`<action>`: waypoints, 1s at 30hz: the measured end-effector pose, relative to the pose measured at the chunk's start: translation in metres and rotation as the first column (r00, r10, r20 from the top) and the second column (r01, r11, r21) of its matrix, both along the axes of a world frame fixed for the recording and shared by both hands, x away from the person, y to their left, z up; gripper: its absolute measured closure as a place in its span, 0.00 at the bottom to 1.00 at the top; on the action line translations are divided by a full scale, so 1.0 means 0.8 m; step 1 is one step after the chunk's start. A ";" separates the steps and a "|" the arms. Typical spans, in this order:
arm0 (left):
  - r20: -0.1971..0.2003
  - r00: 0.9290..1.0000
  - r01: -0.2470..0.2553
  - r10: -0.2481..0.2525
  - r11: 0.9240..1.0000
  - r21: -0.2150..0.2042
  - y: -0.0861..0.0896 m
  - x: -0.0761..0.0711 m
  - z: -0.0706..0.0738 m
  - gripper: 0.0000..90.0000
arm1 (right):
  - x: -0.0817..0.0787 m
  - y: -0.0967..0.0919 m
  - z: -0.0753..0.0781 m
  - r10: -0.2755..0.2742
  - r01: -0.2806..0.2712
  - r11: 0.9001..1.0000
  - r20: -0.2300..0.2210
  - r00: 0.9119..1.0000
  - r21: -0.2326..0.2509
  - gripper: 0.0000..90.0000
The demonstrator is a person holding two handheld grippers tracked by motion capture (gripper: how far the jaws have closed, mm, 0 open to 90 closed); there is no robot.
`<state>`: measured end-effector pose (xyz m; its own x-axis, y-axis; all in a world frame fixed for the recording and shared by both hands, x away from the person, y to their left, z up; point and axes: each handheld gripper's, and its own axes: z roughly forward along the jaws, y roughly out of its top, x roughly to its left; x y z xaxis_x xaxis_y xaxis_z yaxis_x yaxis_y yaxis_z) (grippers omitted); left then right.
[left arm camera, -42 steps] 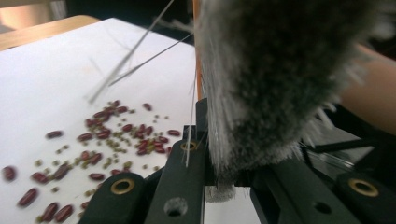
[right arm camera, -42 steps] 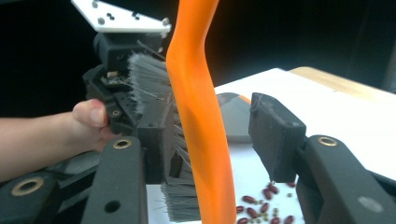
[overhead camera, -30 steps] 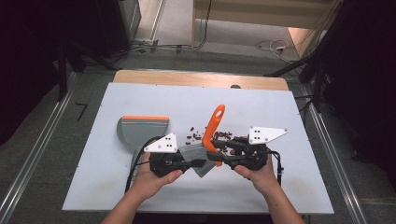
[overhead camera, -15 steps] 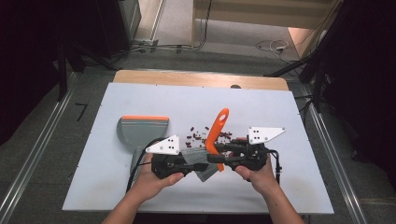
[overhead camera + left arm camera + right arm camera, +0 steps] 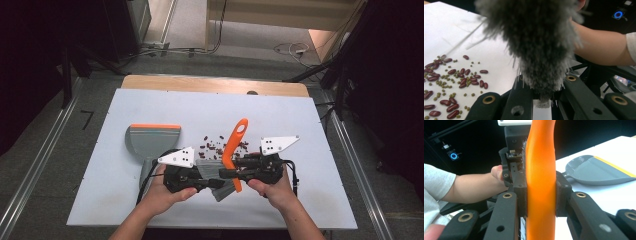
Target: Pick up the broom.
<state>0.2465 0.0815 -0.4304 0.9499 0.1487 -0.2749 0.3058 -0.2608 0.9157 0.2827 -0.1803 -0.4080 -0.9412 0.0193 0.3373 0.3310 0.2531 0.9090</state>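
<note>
A hand brush with an orange handle (image 5: 235, 142) and grey bristles (image 5: 536, 37) is held above the white table (image 5: 280, 110) between both grippers. My left gripper (image 5: 212, 184) is shut on the bristle end, and the bristles (image 5: 541, 82) are squeezed between its jaws. My right gripper (image 5: 227, 172) faces it from the right. Its jaws have just been closing, and its pads now press both sides of the orange handle (image 5: 540, 182). Red beans and small green beans (image 5: 215, 145) lie scattered on the table just beyond the grippers, and they show close up (image 5: 454, 75) in the left gripper view.
A grey dustpan (image 5: 150, 140) with an orange lip lies on the table to the left of the beans, and it also appears (image 5: 596, 170) in the right gripper view. The person's forearms come in from the front edge. Bare table surface stretches behind and to the right.
The right gripper's jaws have closed onto the orange handle. Both hands and the brush have stayed in almost the same place.
</note>
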 end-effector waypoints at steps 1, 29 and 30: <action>0.000 1.000 0.000 0.000 1.000 0.000 0.000 0.000 0.000 0.93 | 0.000 0.000 0.000 0.000 0.000 1.000 0.000 1.000 0.000 0.76; 0.036 0.942 -0.335 0.334 0.942 0.027 0.046 0.002 -0.006 0.00 | 0.022 -0.042 0.008 -0.351 0.351 0.933 0.013 0.936 -0.080 0.76; 0.036 0.942 -0.335 0.334 0.942 0.027 0.046 0.002 -0.006 0.00 | 0.023 -0.044 0.008 -0.366 0.366 0.926 0.014 0.931 -0.089 0.76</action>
